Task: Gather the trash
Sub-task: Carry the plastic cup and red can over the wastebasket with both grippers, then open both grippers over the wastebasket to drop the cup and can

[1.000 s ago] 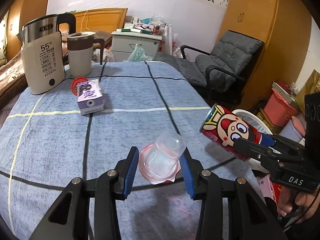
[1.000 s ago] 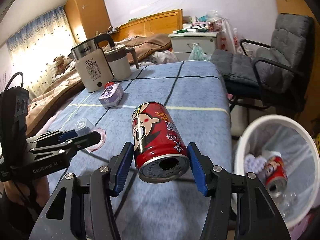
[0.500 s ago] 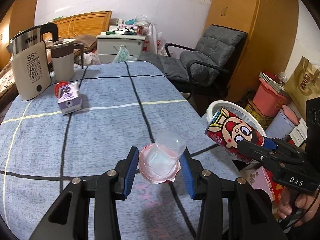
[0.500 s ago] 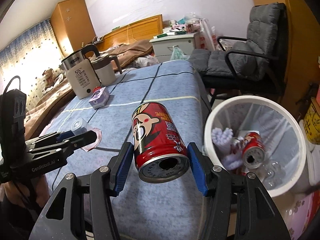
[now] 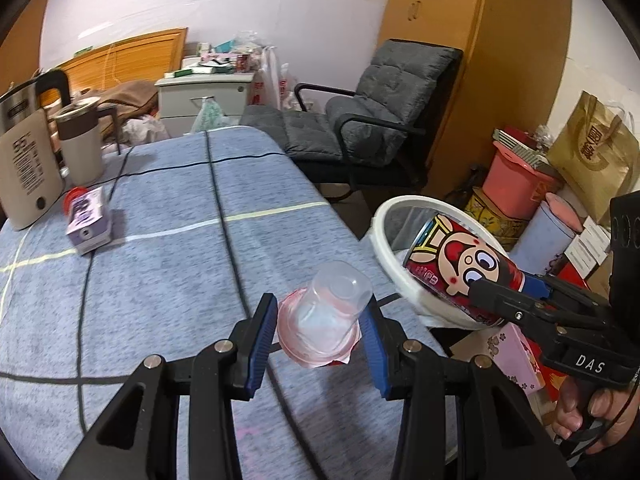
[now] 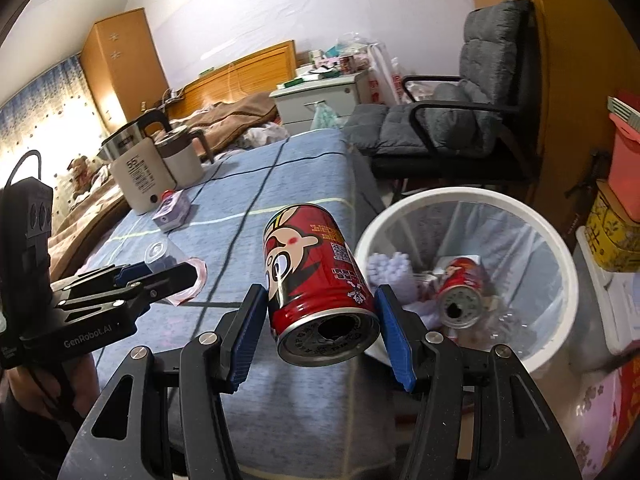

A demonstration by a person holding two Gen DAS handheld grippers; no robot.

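Two grippers each carry a piece of trash above the near end of a counter [image 5: 160, 280] covered in blue-grey checked cloth. The left gripper [image 5: 320, 330] has its blue fingers [image 5: 262, 336] pinching a clear plastic cup [image 5: 330, 308] turned bottom away from the camera, with a pink peeled foil lid hanging at its rim. The right gripper [image 6: 322, 328] has its fingers [image 6: 394, 338] pressed on both sides of a red cartoon-printed can [image 6: 316, 276], the opened top facing the camera. Just beside the counter's right edge stands a white waste bin [image 6: 560, 264] lined with a clear bag; another red can [image 6: 460, 292] and some pale crumpled trash lie inside it. From the left wrist view the held can shows in front of the bin's rim. Farther back on the counter are a beige kettle [image 5: 24, 168], a lidded mug [image 5: 80, 140] and a small purple carton [image 5: 88, 220]. A grey cushioned chair [image 5: 384, 108] stands beyond the bin.
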